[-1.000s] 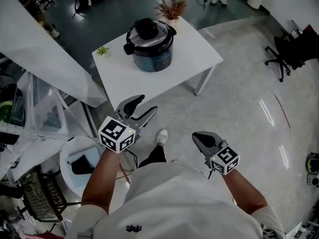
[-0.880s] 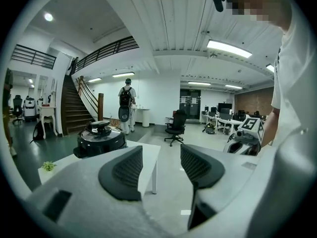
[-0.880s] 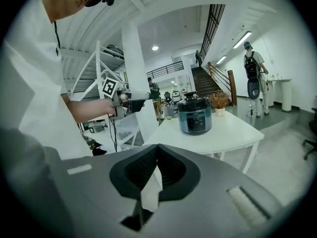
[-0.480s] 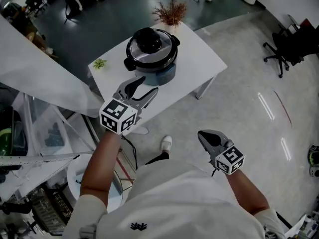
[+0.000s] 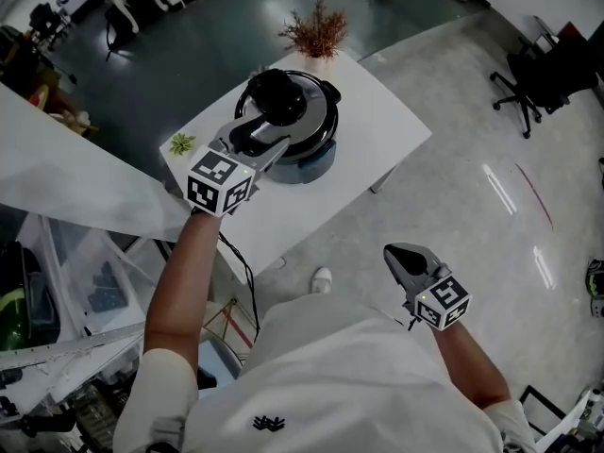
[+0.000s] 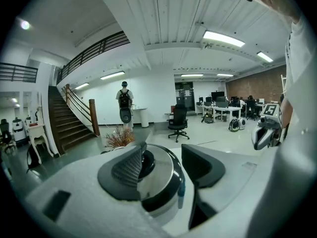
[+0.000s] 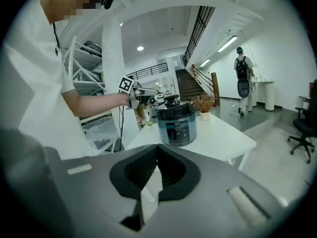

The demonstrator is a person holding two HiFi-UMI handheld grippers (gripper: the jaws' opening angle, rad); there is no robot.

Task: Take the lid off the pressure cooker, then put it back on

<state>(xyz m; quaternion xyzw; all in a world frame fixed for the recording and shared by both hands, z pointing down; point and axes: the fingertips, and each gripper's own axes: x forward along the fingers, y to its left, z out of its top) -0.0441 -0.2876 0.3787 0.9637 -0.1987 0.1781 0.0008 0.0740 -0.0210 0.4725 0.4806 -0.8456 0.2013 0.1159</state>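
My left gripper (image 5: 274, 137) reaches out over the white table (image 5: 377, 111), and its tips sit above the near rim of the pressure cooker (image 5: 300, 144), which stands near the middle of that table with its lid (image 5: 288, 111) on top. Looking along my left gripper (image 6: 163, 150), the jaws stand apart and have just been opening a little; the lid (image 6: 159, 175) and its black knob (image 6: 146, 162) show in the gap between them, the knob just beside the left pad, and neither pad presses on anything. My right gripper (image 5: 392, 251) hangs low over the pale floor (image 5: 491, 149), well apart from the table, and in its own view the right gripper (image 7: 157, 150) has its jaws closed tip to tip with nothing between them. From there the pressure cooker (image 7: 176, 120) stands upright ahead, a dried plant in a small pot (image 7: 203, 104) behind it at the table's far edge
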